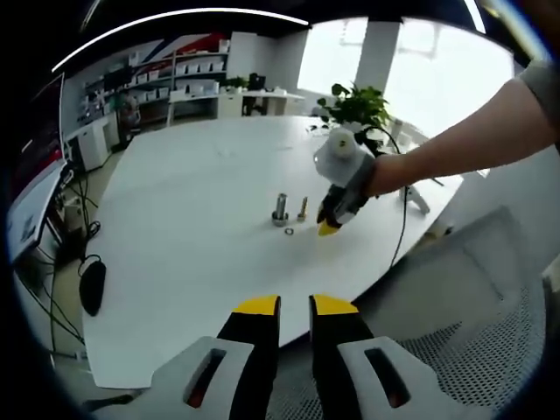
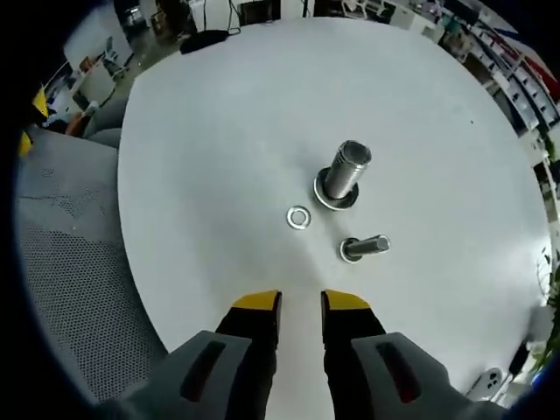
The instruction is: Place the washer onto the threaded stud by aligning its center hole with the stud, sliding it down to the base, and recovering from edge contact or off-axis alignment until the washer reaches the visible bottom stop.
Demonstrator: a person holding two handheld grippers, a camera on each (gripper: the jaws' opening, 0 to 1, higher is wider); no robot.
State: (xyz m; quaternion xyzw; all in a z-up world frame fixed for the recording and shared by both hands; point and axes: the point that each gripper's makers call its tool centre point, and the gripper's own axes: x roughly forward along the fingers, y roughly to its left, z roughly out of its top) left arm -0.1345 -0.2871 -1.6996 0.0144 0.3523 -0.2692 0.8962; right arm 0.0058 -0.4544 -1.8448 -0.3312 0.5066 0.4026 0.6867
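Looking along my right gripper (image 2: 300,302), I am seeing its jaws standing slightly spread and gripping nothing, hovering over the white desk (image 2: 210,131) near its edge. The washer (image 2: 298,218) is lying flat on the desk just ahead, close beside the big stud (image 2: 344,172), with a smaller bolt (image 2: 365,248) nearby. My left gripper (image 1: 294,305) is hanging beyond the desk edge, jaws slightly parted, holding nothing.

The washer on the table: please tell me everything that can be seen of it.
The washer is a small flat ring of silvery metal with a round center hole. It lies flat on the white table, loose, beside the large threaded stud and not on it. Nothing grips it; the right gripper hovers just short of it, empty.
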